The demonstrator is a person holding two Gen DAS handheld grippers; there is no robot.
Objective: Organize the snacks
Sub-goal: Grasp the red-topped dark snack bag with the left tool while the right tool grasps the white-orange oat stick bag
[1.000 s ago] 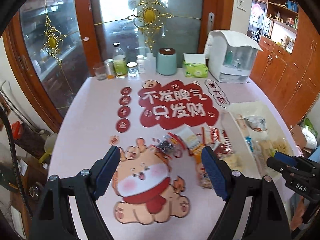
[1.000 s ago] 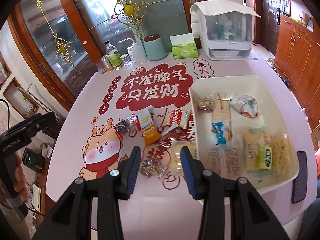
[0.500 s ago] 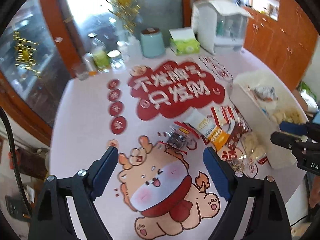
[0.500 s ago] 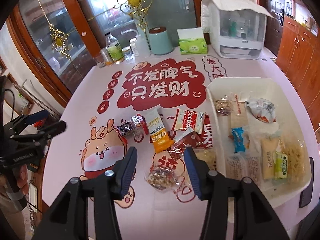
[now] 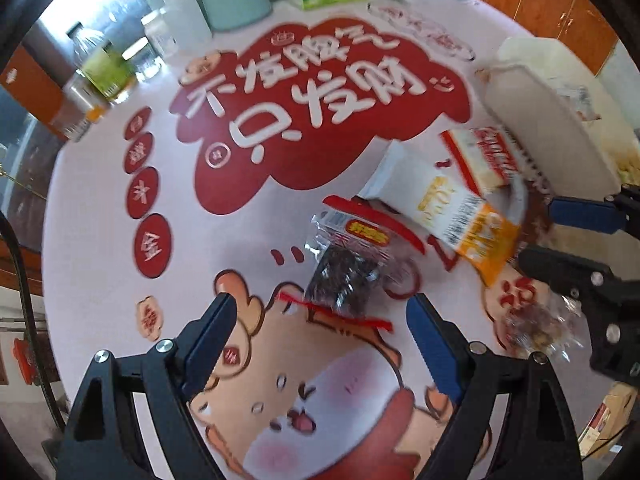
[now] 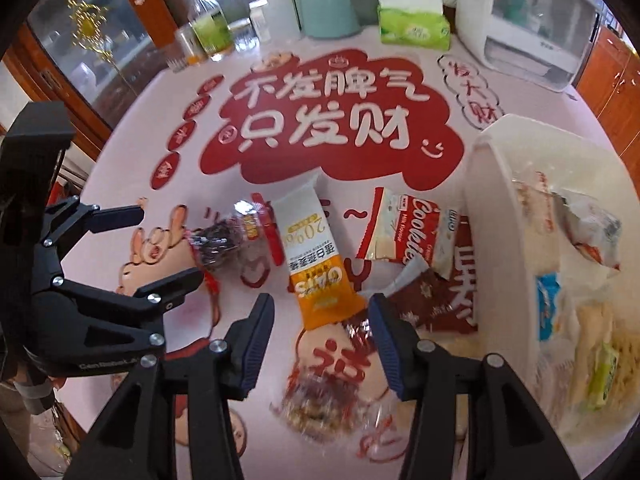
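Loose snacks lie on the pink printed table. My left gripper (image 5: 322,312) is open, low over a clear packet of dark snacks (image 5: 344,276), which also shows in the right wrist view (image 6: 218,246). My right gripper (image 6: 322,314) is open, with the orange end of a white-and-orange oat bar (image 6: 312,252) and a clear nut packet (image 6: 320,396) between its fingers. A red-and-white Cooleier packet (image 6: 404,228) and a brown packet (image 6: 432,300) lie beside the white bin (image 6: 496,216), which holds several snacks.
At the table's far edge stand a teal canister (image 6: 328,8), a green tissue box (image 6: 412,24), a white appliance (image 6: 532,24), a bottle (image 6: 210,28) and small jars. Wooden cabinets stand at the right. The left gripper's body (image 6: 80,280) is close at the left.
Both grippers have dropped closer to the table and moved forward over the loose snacks. The left one now hovers at the dark packet, the right one at the oat bar. Both stay open.
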